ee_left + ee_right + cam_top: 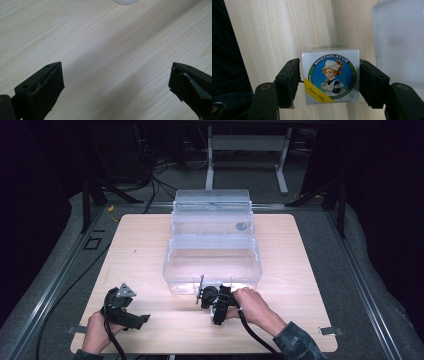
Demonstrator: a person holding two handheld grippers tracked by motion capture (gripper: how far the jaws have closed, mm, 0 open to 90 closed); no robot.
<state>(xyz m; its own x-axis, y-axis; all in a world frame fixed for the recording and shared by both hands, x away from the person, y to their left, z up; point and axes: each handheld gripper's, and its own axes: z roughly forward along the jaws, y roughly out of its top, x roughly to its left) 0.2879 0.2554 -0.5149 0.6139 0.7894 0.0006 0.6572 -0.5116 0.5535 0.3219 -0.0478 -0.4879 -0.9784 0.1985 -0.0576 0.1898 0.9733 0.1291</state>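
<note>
**Mentholatum box clamped in right gripper at the tabletop's near edge**

Mentholatum box (330,75), a small silvery carton with a round blue label of a nurse figure and a yellow band reading "Since 1889", sits squeezed between the two black jaws of the right gripper (329,82), one jaw pressed flat on each side. In the high view the right gripper (216,301) is near the middle of the tabletop's near edge, just in front of the clear plastic bin (212,265), and the box itself is too small there to make out. Whether the box rests on the wood or is lifted off it I cannot tell. The bin stands at the tabletop's centre, with its raised lid (212,210) toward the far edge.

The left gripper (122,310) is held near the near left corner of the tabletop (145,250), well apart from the bin. Its jaws stand wide apart over bare wood, holding nothing, in the left gripper view (116,82).
</note>
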